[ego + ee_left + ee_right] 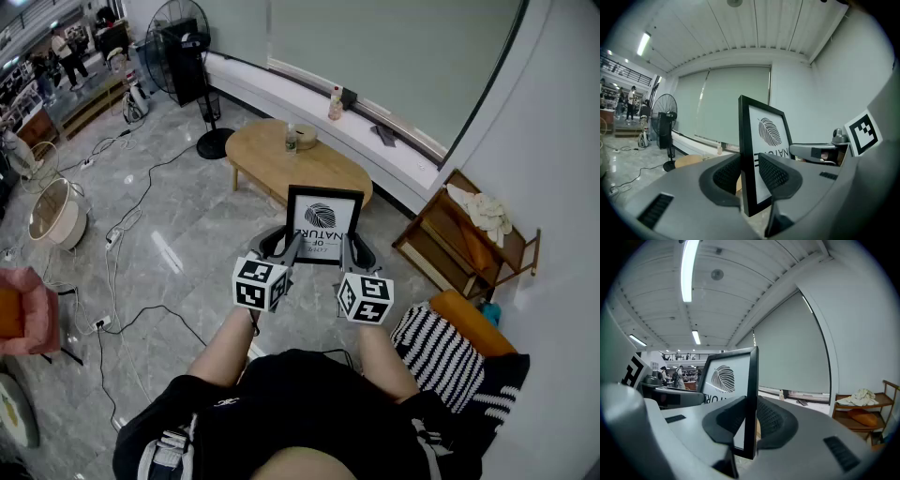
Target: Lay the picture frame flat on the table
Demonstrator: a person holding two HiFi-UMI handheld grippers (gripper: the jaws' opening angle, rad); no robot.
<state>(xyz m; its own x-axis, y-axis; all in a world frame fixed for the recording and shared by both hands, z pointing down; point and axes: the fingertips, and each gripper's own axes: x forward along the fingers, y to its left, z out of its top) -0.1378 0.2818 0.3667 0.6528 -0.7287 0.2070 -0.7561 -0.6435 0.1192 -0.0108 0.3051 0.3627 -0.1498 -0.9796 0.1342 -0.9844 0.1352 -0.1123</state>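
A black picture frame [323, 223] with a white print of a leaf stands upright in the air, above the floor and in front of the oval wooden table [267, 159]. My left gripper [286, 247] grips its left edge and my right gripper [349, 249] its right edge. In the left gripper view the frame [765, 136] sits edge-on between the jaws of the left gripper [750, 163], both ribbed pads against it. The right gripper view shows the frame [723, 379] clamped the same way in the right gripper [750, 417].
A small bottle [292, 141] and a bowl [307, 136] stand at the table's far end. A standing fan [184, 56] is at the back left, cables [122, 234] cross the floor, a wooden shelf [469, 234] and a striped cushion [441, 354] are on the right.
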